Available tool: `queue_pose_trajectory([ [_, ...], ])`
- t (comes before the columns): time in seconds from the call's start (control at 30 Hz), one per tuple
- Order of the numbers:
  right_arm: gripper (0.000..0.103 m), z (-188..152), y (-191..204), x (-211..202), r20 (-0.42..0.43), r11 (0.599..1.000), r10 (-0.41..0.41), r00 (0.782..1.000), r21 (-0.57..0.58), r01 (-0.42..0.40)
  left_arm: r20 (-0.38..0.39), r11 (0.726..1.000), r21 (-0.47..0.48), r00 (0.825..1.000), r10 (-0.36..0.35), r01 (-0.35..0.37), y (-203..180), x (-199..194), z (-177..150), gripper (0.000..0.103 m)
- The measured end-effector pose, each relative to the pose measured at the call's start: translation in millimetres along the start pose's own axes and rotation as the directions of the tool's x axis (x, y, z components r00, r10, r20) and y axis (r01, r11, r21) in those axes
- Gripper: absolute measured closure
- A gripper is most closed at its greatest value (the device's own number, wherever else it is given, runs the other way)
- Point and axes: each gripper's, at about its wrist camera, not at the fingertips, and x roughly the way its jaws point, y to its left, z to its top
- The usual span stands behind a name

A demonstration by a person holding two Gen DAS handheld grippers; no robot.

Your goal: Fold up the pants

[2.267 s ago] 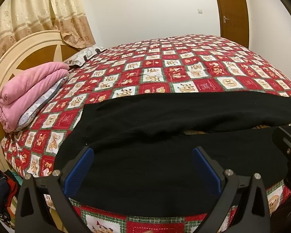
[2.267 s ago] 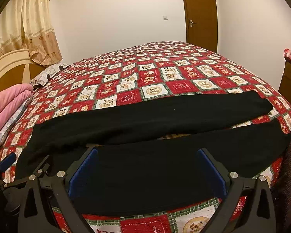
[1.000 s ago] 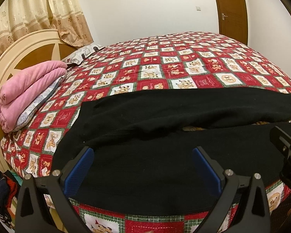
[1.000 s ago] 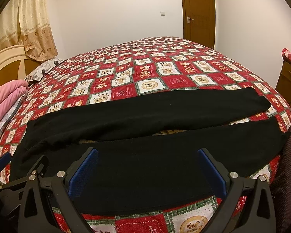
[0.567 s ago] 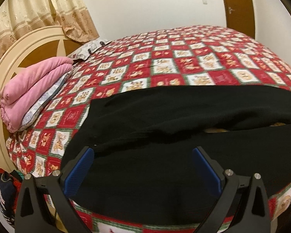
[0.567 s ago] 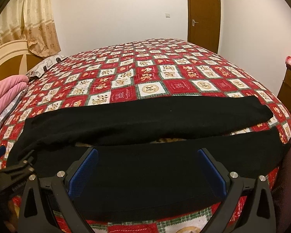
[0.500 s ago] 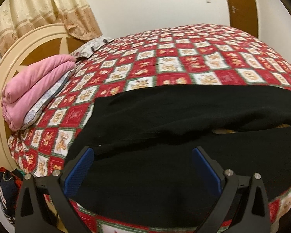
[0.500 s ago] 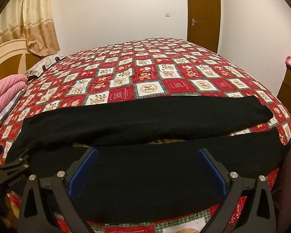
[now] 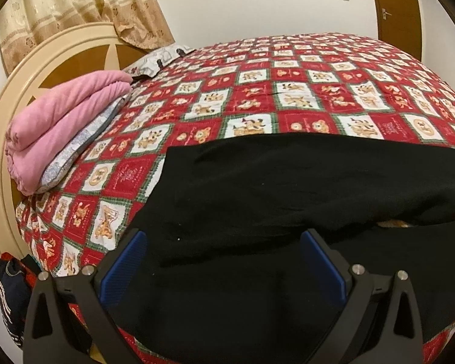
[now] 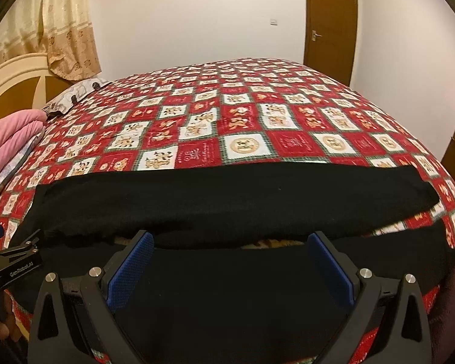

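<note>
Black pants [image 9: 288, 188] lie flat across the near part of the bed, waist to the left, both legs running right with a narrow gap between them. They also show in the right wrist view [image 10: 227, 200], leg ends at the right. My left gripper [image 9: 224, 261] is open and empty above the waist end of the near leg. My right gripper [image 10: 230, 261] is open and empty above the middle of the near leg. The left gripper's body shows at the left edge of the right wrist view [image 10: 15, 257].
The bed has a red, white and green checked quilt [image 9: 303, 91]. A folded pink blanket [image 9: 60, 121] lies by the cream headboard [image 9: 3, 115] at the left. Dark clothes [image 9: 6, 285] sit on the floor at the left. A brown door [image 10: 330, 24] stands beyond the bed.
My left gripper has moved left and closer to the waist end of the pants. My right gripper has moved slightly lower over the near leg. Both have stayed open.
</note>
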Motion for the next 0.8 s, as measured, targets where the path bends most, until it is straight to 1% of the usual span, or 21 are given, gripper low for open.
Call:
queue_pose_trajectory([
  [0.1,0.001,6,8,5,0.001,1.0,0.02,1.0,-0.019,-0.02,-0.014,1.0,-0.009,1.0,-0.006,0.005,3,7,3,0.0],
  [0.17,0.001,10,14,9,0.003,0.998,0.048,0.999,-0.036,-0.048,-0.021,1.0,-0.009,1.0,-0.008,0.007,5,12,4,0.0],
  [0.27,0.001,19,26,13,0.006,0.988,0.135,0.991,-0.079,-0.135,-0.034,1.0,-0.023,0.999,-0.018,0.017,16,21,8,0.0],
  [0.3,0.001,24,33,15,0.008,0.978,0.18,0.984,-0.111,-0.178,-0.037,0.999,-0.035,0.999,-0.017,0.016,23,24,9,0.0],
  [0.4,0.001,36,56,24,-0.002,0.944,0.268,0.963,-0.2,-0.263,-0.051,0.997,-0.074,0.999,-0.003,0.0,41,33,14,0.0],
  [0.5,0.001,51,87,42,-0.031,0.897,0.342,0.939,-0.287,-0.336,-0.078,0.995,-0.099,0.997,0.003,-0.011,54,44,22,0.0],
  [0.53,0.001,57,101,53,-0.06,0.873,0.372,0.926,-0.317,-0.371,-0.078,0.994,-0.105,0.997,0.001,-0.009,56,47,23,0.0],
  [0.6,0.001,65,124,72,-0.11,0.836,0.399,0.91,-0.365,-0.41,-0.085,0.992,-0.122,0.996,-0.03,0.02,58,52,26,0.0],
  [0.63,0.002,68,135,82,-0.129,0.82,0.401,0.907,-0.391,-0.418,-0.092,0.991,-0.128,0.994,-0.053,0.041,57,57,28,0.0],
  [0.67,0.002,70,143,90,-0.139,0.809,0.401,0.906,-0.409,-0.421,-0.1,0.99,-0.131,0.993,-0.06,0.047,57,61,29,0.0],
  [0.7,0.006,72,156,102,-0.162,0.795,0.396,0.904,-0.432,-0.425,-0.11,0.99,-0.131,0.992,-0.061,0.046,55,66,31,0.0],
  [0.73,0.014,73,165,113,-0.192,0.785,0.392,0.9,-0.441,-0.436,-0.115,0.99,-0.132,0.991,-0.061,0.046,54,70,32,0.0],
  [0.8,0.022,74,176,132,-0.255,0.767,0.4,0.88,-0.432,-0.474,-0.124,0.99,-0.132,0.99,-0.064,0.047,53,76,34,0.0],
])
